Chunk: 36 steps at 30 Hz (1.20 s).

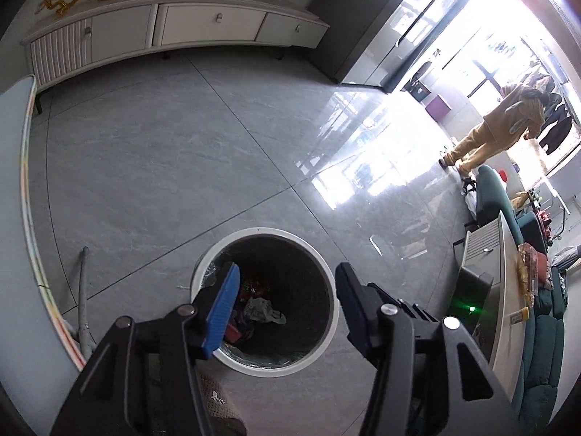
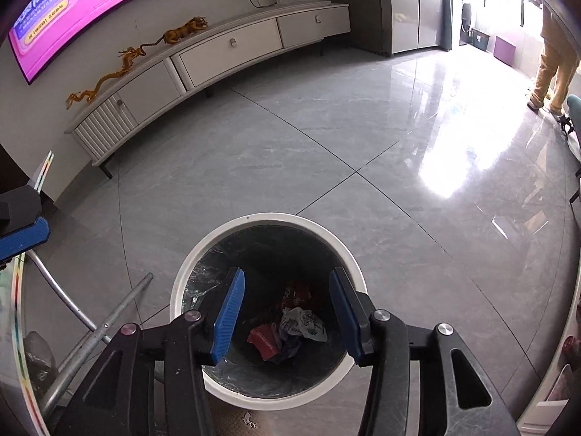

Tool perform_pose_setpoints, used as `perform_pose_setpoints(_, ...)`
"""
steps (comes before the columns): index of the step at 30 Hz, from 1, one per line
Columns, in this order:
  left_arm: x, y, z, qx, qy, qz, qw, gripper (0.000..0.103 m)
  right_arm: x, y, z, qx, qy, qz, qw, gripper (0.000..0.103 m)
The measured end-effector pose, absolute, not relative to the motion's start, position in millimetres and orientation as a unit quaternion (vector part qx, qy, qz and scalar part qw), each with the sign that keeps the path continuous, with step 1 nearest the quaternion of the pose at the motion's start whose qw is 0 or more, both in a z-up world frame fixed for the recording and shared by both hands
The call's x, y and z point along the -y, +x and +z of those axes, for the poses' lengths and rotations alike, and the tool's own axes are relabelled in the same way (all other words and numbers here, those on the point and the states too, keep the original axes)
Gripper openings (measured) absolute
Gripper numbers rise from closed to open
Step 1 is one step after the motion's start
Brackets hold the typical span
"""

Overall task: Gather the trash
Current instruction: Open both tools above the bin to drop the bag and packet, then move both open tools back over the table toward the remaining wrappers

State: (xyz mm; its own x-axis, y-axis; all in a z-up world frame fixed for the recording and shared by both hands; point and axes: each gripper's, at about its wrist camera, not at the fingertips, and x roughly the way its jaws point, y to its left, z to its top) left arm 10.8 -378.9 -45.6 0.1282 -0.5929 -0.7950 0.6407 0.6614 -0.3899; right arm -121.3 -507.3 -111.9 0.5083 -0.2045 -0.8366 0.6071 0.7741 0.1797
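Our jaws are spread wide and empty on both the left gripper (image 1: 287, 309) and right gripper (image 2: 287, 312), poised over the white bin (image 2: 189, 265). Inside lies crumpled trash (image 2: 303, 323). Beyond, we see grey floor (image 2: 290, 160), then the TV cabinet (image 2: 232, 54).

TV screen (image 2: 54, 11) text, crumpled wrapper (image 2: 303, 323) print: both illegible

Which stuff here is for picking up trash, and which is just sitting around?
For the job: bin, crumpled wrapper and red packet inside it, right tongs, left tongs, both open.

Just there: TV cabinet, golden dragon, TV, metal pole.
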Motion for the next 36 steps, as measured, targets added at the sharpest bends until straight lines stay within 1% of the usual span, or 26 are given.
perform_pose_setpoints(6, 327.5, 9.1, -7.0, -0.459, 0.020, -0.378, 0.804, 0.053, 487.1, -118.6, -74.0, -0.401, 0.219, -0.227, 0.860, 0.049)
perform_pose_setpoints(12, 257.6, 6.7, 33.3, -0.405, 0.031, -0.311, 0.859, 0.053, 449.1, -109.1, -27.2, -0.368, 0.189, -0.192, 0.890, 0.052)
perform_pose_setpoints(15, 215.7, 8.1, 48.7, -0.389, 0.017, -0.273, 0.880, 0.053, 429.9, -105.0, -6.9, -0.354, 0.177, -0.172, 0.902, 0.053)
perform_pose_setpoints(28, 59.4, -17.3, 88.4, -0.328, -0.030, -0.158, 0.931, 0.053, 323.5, -84.4, 60.5, -0.322, 0.111, -0.088, 0.936, 0.055)
perform_pose_setpoints(36, -0.1, -26.7, 104.5, -0.303, -0.049, -0.127, 0.943, 0.053, 263.7, -69.0, 93.1, -0.310, 0.097, -0.034, 0.945, 0.055)
